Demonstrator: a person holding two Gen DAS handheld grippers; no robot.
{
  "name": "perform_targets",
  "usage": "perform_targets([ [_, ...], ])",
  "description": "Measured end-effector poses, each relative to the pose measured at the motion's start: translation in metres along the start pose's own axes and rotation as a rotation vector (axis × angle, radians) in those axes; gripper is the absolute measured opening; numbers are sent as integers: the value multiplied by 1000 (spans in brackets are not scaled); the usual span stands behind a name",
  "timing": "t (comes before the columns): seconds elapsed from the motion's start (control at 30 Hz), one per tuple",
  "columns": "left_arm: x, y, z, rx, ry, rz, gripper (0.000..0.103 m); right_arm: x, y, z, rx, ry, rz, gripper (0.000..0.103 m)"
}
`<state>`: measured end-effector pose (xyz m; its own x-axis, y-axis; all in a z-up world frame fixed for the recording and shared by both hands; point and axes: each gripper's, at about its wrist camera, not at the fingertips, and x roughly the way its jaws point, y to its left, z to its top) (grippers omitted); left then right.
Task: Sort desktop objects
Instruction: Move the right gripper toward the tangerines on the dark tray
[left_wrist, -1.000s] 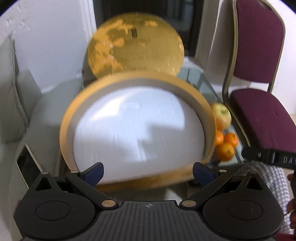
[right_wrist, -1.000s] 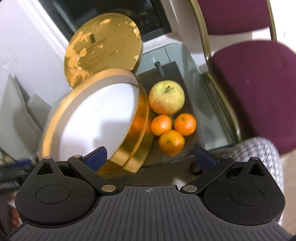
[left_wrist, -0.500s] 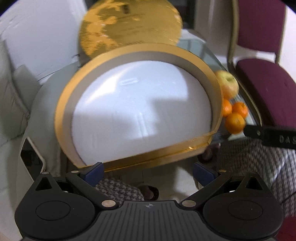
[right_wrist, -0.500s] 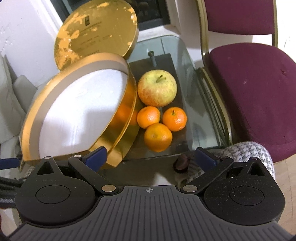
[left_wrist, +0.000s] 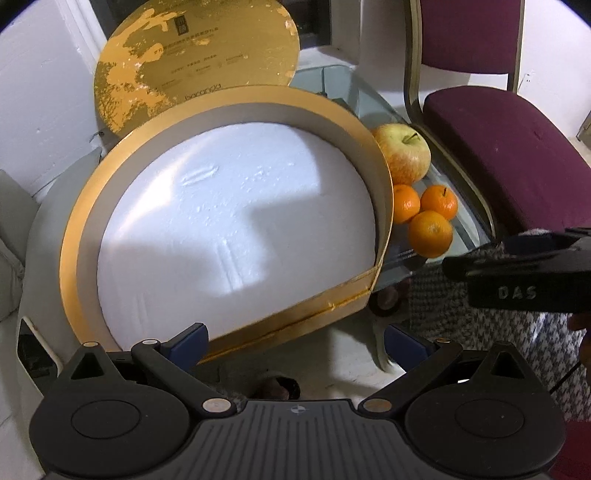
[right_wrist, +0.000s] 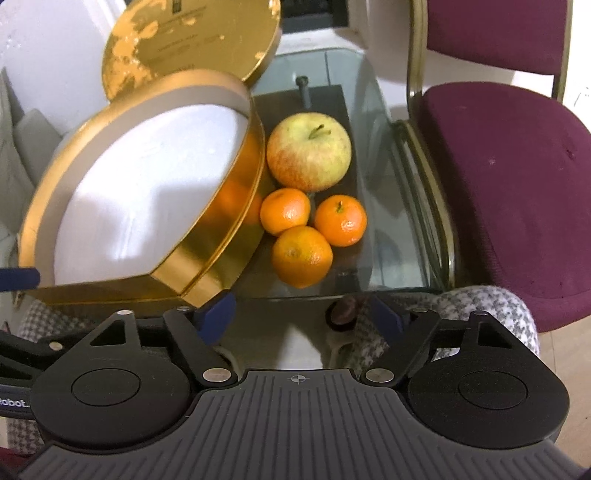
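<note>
Both the left gripper (left_wrist: 293, 338) and right gripper (right_wrist: 301, 314) stood released before a tilted gold box (left_wrist: 229, 229) (white-lined) beside an apple (right_wrist: 308, 151) and three tangerines (right_wrist: 301, 254).

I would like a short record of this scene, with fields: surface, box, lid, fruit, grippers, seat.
surface: glass table
box: round gold box, open, tilted toward the cameras, white lining, nothing seen inside
lid: gold lid upright behind the box
fruit: one apple and three oranges, grouped on the table right of the box
grippers: left gripper open, right gripper open, both holding nothing
seat: maroon chair right of the table
</note>
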<state>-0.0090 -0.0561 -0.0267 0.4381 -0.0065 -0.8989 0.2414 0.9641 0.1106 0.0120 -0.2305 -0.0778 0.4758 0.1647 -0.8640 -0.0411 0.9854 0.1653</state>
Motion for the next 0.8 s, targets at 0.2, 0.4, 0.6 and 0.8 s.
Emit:
perform_targets([
  [0.2,11,-1,8,3,9,27,102,14,-1,7,24,22,19,77],
  [0.4,20,-3,17,18,18,38,102,28,-10,13,79,24,34,65],
  [0.6,26,-5,28,25,17,50,102,46,-15,18,113,35,23,63],
  [0.8,31,-1,29,10,38,62,102,63,-15,26,132,56,21,63],
])
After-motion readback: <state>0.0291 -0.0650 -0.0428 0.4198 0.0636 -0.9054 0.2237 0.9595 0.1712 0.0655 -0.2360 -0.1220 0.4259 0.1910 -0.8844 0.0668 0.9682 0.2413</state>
